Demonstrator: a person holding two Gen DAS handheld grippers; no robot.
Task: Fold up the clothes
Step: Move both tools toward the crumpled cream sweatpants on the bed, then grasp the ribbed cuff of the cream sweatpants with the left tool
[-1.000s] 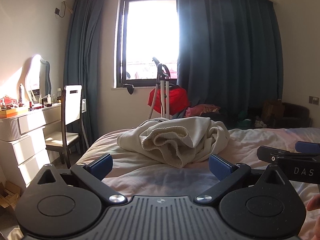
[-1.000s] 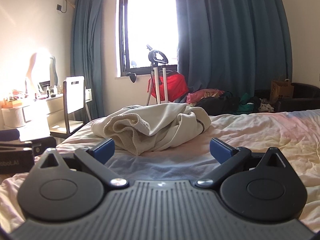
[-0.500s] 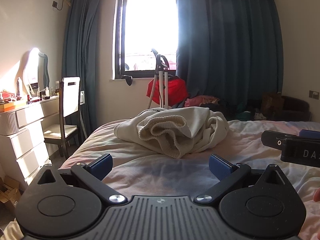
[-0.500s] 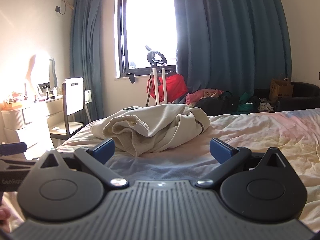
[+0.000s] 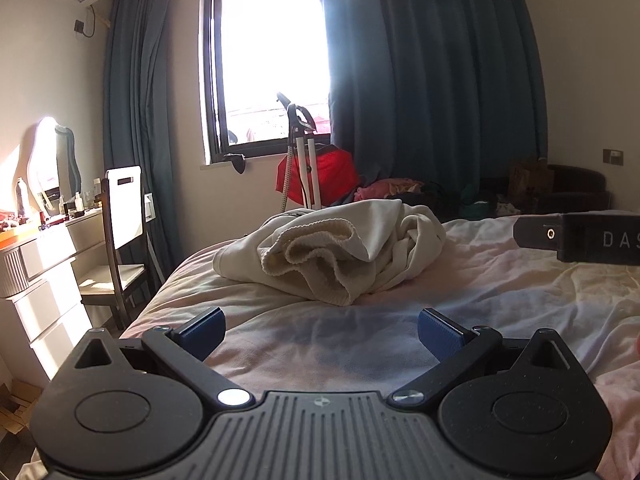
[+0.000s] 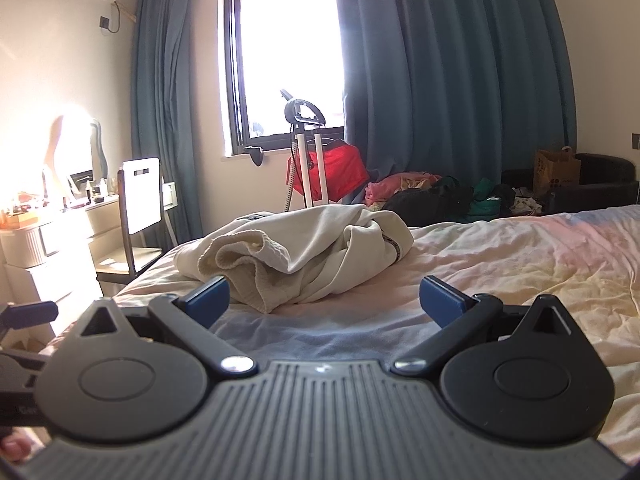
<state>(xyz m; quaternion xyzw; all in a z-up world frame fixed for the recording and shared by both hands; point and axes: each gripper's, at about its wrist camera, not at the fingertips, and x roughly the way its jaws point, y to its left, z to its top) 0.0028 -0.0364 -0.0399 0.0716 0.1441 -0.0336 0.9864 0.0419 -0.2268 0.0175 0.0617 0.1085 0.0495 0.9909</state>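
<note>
A cream sweatshirt (image 5: 336,252) lies crumpled in a heap on the pale pink bed (image 5: 500,292), with its ribbed hem facing me. In the left wrist view my left gripper (image 5: 322,330) is open, low over the sheet and short of the heap. My right gripper (image 6: 324,298) is open too, its left blue pad just in front of the sweatshirt (image 6: 304,256). Nothing is held between either pair of fingers. The right gripper's body shows at the right edge of the left wrist view.
A white dresser (image 5: 44,280) with a mirror and a chair (image 5: 120,240) stand left of the bed. Beyond the bed are a garment steamer (image 5: 300,160), a red bag (image 6: 336,176), piled clothes, a dark armchair (image 6: 592,184) and blue curtains around the window.
Both grippers have risen slightly and eased toward the sweatshirt. The right gripper's body sits higher at the edge of the left wrist view. Both stay open.
</note>
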